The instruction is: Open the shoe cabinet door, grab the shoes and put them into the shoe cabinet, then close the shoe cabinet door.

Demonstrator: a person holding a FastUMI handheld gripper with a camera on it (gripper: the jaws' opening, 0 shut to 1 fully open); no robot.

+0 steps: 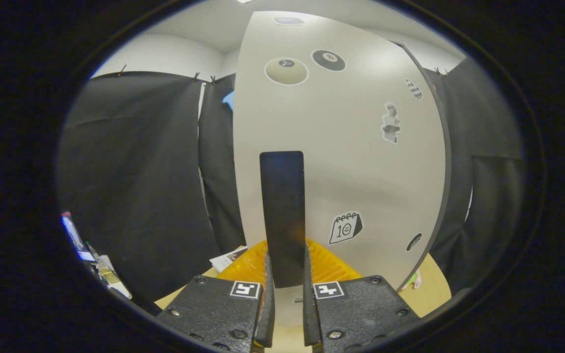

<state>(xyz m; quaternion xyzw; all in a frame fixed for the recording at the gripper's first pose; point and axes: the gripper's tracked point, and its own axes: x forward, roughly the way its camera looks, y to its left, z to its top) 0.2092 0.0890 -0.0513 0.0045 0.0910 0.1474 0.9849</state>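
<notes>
Two fingers of the gripper (288, 299) press from left and right on the dark upright handle (282, 215) of the pale shoe cabinet door (351, 162), which stands just ahead and carries billiard-ball stickers (328, 60), one marked "8", and a calendar sticker (345, 227) reading "10", with a yellow mat (329, 267) below.

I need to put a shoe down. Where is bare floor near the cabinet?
Bare tan floor lies beside the cabinet door's lower edge. Crowded: the yellow mat beyond the tongs, shut on the black handle.
</notes>
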